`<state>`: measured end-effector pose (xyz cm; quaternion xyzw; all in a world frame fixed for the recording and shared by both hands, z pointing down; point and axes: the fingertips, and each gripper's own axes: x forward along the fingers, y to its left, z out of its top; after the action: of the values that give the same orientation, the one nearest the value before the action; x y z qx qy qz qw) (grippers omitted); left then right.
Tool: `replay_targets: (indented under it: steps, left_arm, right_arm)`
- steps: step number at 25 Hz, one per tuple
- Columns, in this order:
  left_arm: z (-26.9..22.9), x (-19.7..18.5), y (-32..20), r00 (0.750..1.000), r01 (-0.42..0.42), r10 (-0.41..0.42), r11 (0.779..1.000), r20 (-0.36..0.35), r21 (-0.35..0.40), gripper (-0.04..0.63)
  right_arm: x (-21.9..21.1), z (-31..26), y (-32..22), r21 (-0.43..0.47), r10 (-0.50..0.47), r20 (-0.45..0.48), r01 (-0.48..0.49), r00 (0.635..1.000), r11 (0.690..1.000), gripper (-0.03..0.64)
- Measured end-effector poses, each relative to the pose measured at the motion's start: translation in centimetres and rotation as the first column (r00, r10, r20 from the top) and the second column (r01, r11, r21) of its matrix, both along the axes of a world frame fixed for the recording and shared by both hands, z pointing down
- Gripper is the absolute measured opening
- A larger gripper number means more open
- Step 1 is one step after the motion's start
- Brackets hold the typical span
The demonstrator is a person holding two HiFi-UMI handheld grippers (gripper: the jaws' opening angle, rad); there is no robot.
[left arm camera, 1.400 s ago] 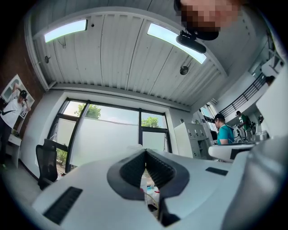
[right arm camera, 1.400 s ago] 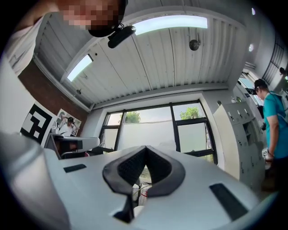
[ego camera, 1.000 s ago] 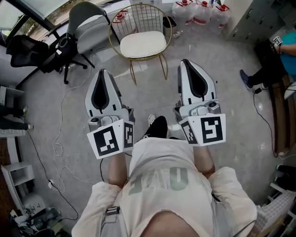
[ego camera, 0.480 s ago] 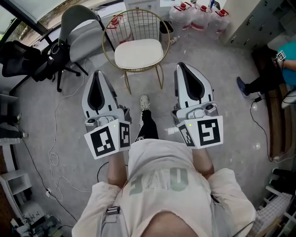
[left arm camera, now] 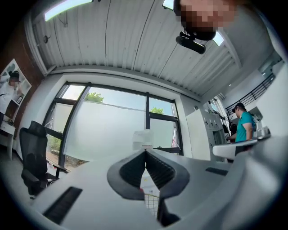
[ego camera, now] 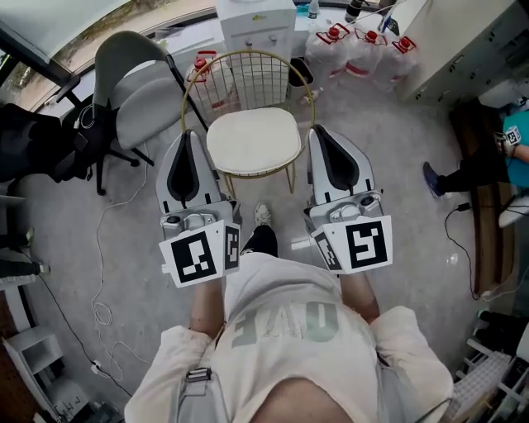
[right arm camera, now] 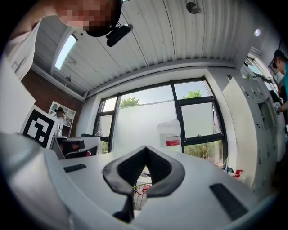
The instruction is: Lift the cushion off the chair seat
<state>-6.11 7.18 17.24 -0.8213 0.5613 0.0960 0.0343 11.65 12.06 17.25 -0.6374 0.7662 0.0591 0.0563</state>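
Note:
A cream cushion lies on the seat of a gold wire chair, seen in the head view at upper centre. My left gripper hovers just left of the seat, its tips level with the cushion's left edge. My right gripper hovers just right of the seat in the same way. Both point forward, with their jaws shut and nothing between them. In the left gripper view the gripper has its tips meeting, with a bit of wire chair back below. The right gripper view shows that gripper with its tips meeting too.
A grey office chair stands to the left of the wire chair, and a black one further left. Water jugs and a white dispenser stand behind. Cables trail on the floor at left. A seated person is at right.
The person has walked forward: the wire chair and cushion have come nearer, and both grippers now flank the seat instead of being well short of it. The jaws stayed shut.

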Motion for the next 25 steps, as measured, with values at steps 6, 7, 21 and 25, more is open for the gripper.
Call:
replay_targets:
  steps: [6,7,21,25]
  left_arm:
    - [-0.2,0.4,-10.3,1.0,-0.03,0.03,0.999,-0.005,-0.015,0.012]
    - [-0.1,0.7,-11.4,0.999,-0.036,0.036,0.999,-0.003,-0.021,0.013]
    - [-1.5,5.3,-16.8,0.999,0.029,-0.029,0.999,-0.015,-0.023,0.012]
    - [-2.7,7.4,-16.6,0.999,0.036,-0.036,0.999,0.002,0.002,0.012]
  right_arm:
    - [0.1,-0.9,-9.6,0.004,0.027,-0.012,-0.027,1.0,1.0,0.014]
    - [0.1,-0.8,-10.5,0.002,0.029,-0.009,-0.029,1.0,1.0,0.014]
    - [4.0,-2.4,-18.2,0.031,-0.057,0.013,0.057,0.998,0.998,0.014]
    - [5.2,-3.5,-19.4,0.051,-0.091,0.028,0.089,0.995,0.995,0.014]
